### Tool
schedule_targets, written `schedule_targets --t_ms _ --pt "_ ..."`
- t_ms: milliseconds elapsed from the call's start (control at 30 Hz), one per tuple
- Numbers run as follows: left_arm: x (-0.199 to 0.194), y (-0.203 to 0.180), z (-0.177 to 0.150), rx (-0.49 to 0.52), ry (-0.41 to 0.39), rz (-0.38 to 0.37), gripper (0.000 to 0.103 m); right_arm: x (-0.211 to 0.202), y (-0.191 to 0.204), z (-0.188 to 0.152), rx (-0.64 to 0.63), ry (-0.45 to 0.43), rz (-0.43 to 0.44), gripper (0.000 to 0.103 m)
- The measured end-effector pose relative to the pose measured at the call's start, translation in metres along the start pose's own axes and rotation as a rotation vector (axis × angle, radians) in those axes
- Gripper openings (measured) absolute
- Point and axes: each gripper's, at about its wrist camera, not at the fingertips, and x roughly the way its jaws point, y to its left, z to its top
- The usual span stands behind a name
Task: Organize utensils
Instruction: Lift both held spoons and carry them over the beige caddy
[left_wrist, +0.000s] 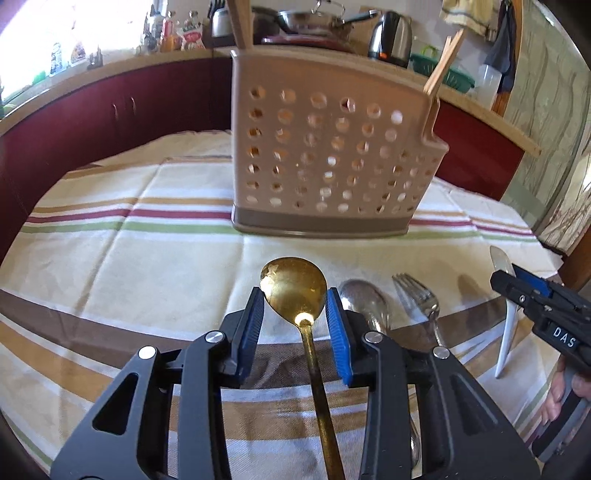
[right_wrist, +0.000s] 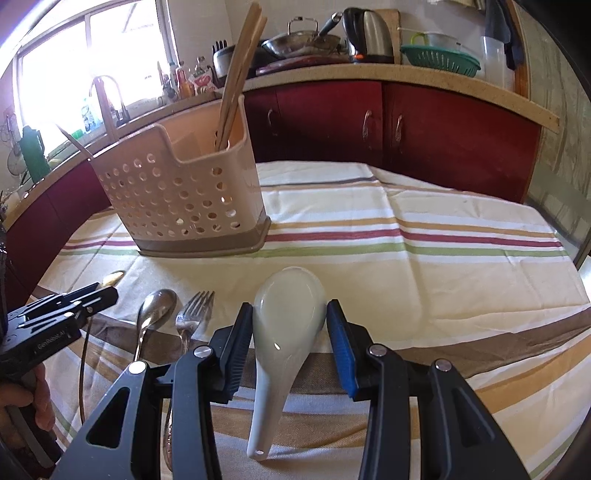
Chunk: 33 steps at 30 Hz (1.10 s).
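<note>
Fingers of the left gripper (left_wrist: 295, 314) straddle a gold spoon (left_wrist: 293, 286), gaping; right gripper (right_wrist: 290, 332) likewise brackets a white spoon (right_wrist: 284, 317) (neither squeezed).

The right claw (left_wrist: 517, 291) body reads "DAS".

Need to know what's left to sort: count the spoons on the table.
3. A gold metal spoon lies between the left gripper's fingers, a silver metal spoon beside it, and a white ceramic soup spoon lies between the right gripper's fingers.
</note>
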Motion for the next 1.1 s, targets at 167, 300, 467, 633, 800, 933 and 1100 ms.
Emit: schedule_targets --t_ms 167,300,467,633,800,933,1100 --pt "-0.016 0.002 0.002 -0.003 -0.063 0.009 0.034 -0.011 0.003 -0.001 -0.004 -0.058 -0.008 0.041" --pt "-0.025 0.005 -0.002 -0.013 -0.079 0.008 0.034 -0.017 0.005 -0.002 -0.004 -0.078 -0.011 0.041" --pt "-0.038 0.005 -0.005 -0.012 -0.106 0.008 0.033 -0.026 0.009 -0.005 -0.01 -0.108 -0.014 0.041" --pt "-0.051 0.006 -0.011 -0.018 -0.134 0.009 0.033 -0.032 0.013 -0.01 -0.017 -0.121 -0.016 0.041" --pt "-0.061 0.008 -0.015 -0.025 -0.15 0.007 0.033 -0.04 0.016 -0.014 -0.021 -0.138 -0.018 0.041" --pt "-0.068 0.007 -0.019 -0.026 -0.163 0.005 0.033 -0.045 0.019 -0.017 -0.024 -0.148 -0.02 0.041" --pt "-0.077 0.005 -0.02 -0.022 -0.176 -0.001 0.033 -0.051 0.021 -0.018 -0.029 -0.161 -0.02 0.041"
